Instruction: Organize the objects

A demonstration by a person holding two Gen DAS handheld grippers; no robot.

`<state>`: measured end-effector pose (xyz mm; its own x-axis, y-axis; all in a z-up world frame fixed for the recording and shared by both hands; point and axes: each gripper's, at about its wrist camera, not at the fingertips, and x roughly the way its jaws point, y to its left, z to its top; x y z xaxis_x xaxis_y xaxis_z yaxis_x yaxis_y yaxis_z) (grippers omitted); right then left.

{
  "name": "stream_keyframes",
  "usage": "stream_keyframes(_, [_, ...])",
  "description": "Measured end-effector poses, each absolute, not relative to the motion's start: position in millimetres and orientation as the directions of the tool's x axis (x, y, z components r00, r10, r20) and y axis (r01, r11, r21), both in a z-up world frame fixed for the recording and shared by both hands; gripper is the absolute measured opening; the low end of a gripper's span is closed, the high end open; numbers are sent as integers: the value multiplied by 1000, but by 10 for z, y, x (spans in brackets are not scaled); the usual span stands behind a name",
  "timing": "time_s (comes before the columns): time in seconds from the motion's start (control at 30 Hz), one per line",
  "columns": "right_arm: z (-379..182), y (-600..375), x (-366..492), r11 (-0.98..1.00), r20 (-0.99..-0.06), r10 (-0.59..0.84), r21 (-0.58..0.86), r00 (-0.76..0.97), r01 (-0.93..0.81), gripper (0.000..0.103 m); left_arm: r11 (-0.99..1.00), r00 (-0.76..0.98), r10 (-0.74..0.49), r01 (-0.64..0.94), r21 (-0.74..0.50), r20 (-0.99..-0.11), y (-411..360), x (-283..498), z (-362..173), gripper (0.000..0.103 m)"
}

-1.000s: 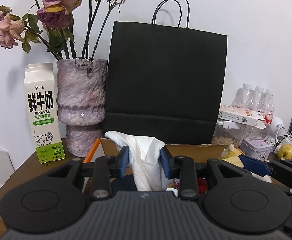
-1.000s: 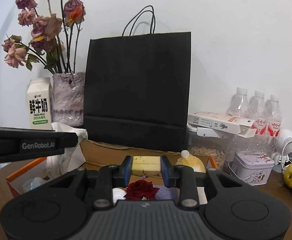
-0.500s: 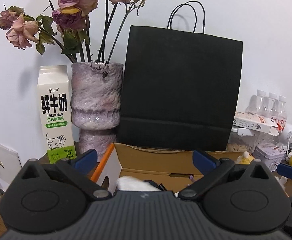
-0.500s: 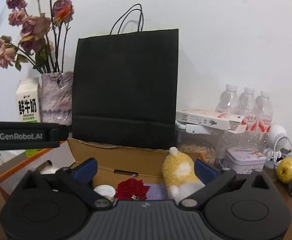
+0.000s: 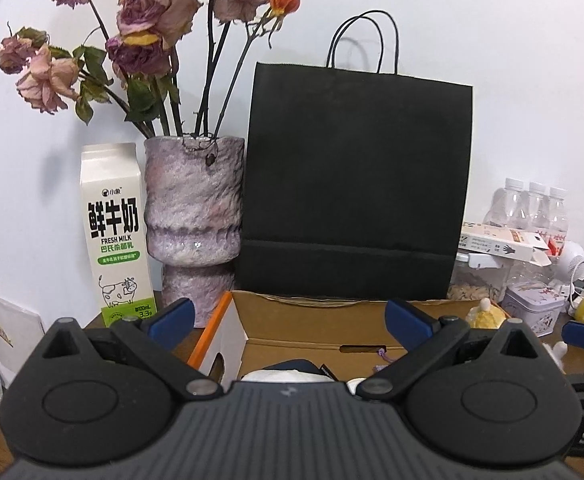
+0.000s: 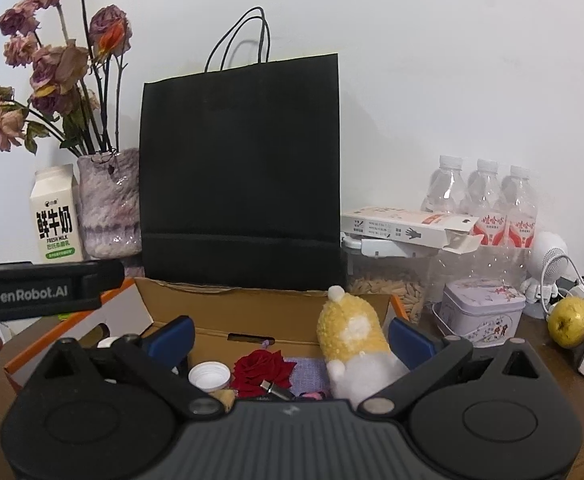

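An open cardboard box (image 5: 304, 324) (image 6: 251, 308) stands in front of a black paper bag (image 5: 356, 184) (image 6: 239, 168). My left gripper (image 5: 287, 318) is open and empty above the box's left part; a white cloth (image 5: 283, 376) lies in the box just below it. My right gripper (image 6: 289, 336) is open and empty above the box. Inside the box are a yellow plush toy (image 6: 352, 340), a red rose (image 6: 263, 368), a white cap (image 6: 209, 376) and a purple cloth (image 6: 308, 372). The left gripper's body (image 6: 39, 292) crosses the right wrist view.
A milk carton (image 5: 115, 236) and a vase of dried roses (image 5: 193, 216) stand at the back left. At the right are water bottles (image 6: 488, 204), a flat white carton (image 6: 408, 232), a seed jar (image 6: 388, 288), a tin (image 6: 480, 312) and a pear (image 6: 570, 320).
Both grippers opened. The left let go of the white cloth, which now lies in the box. The right let go of a yellow block, which is no longer seen. Both drew back slightly.
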<state>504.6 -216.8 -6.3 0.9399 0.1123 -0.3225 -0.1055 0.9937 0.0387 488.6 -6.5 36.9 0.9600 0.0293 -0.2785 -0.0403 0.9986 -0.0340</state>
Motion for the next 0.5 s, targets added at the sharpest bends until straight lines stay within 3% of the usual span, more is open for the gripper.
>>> stream_keyframes(0.5, [2, -2285, 4517, 992, -331, 124, 60, 935, -110, 103, 999, 950, 12, -23, -31, -313, 17, 4354, 402, 103])
